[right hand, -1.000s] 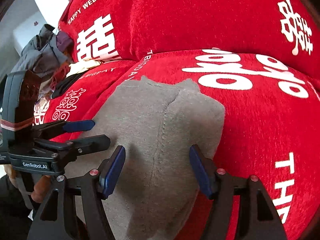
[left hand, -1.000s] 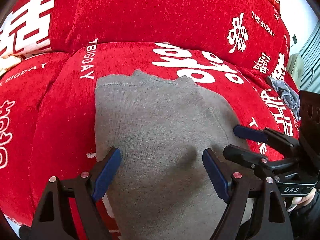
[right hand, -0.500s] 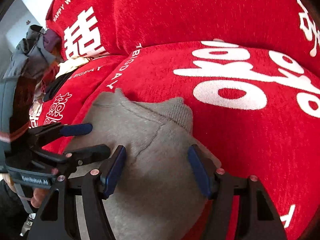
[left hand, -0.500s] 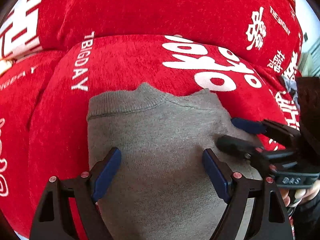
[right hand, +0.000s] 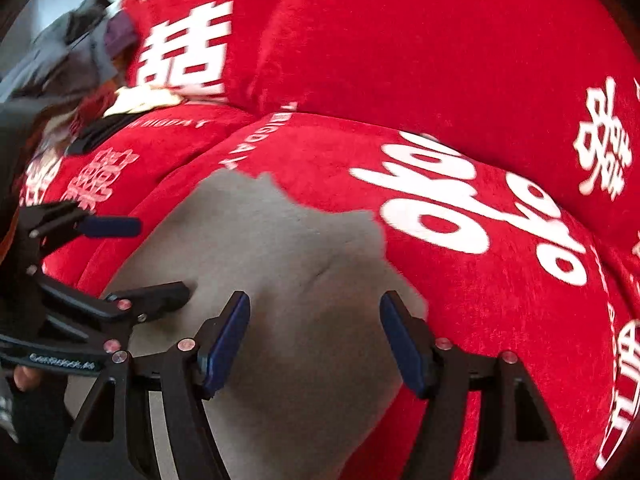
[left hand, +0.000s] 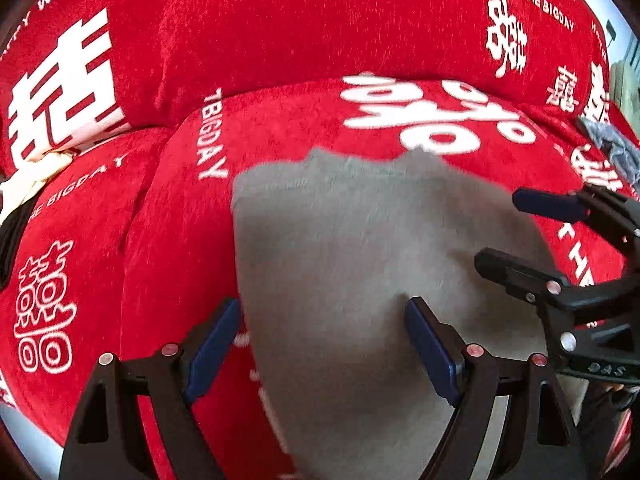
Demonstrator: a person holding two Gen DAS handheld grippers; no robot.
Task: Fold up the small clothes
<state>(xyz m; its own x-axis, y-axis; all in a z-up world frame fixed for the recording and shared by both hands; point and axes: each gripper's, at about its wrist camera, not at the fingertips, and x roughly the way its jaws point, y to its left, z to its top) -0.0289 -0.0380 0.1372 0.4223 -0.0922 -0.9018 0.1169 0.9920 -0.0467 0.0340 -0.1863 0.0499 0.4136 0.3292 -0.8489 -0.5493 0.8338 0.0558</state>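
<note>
1 grey knitted garment (left hand: 360, 264) lies spread on the red plush sofa cover with white lettering (left hand: 280, 32), filling the lower middle of the left wrist view and the lower centre-left of the right wrist view. Its top edge shows 2 small raised corners with a shallow dip between them, and a faint seam runs down its middle in the right wrist view.

2 grippers are present. The left gripper (left hand: 320, 344) sits at the bottom of its own frame, its 2 blue pads held wide apart over the grey cloth; its jaws are released and grasp nothing. The left pad lines up with the garment's left edge, the right pad is over the cloth. The right gripper (right hand: 314, 340) stands likewise at the bottom of its frame, 2 blue pads spread apart above the garment, clamping nothing.

Each gripper also shows at the side of the other's view, its black fingers reaching over the garment's edge.

In the upper left of the right wrist view lies a blurred heap of grey and dark clothes (right hand: 68, 52). 1 bluish-grey crumpled cloth (left hand: 612, 144) sits at the right edge of the left wrist view.
</note>
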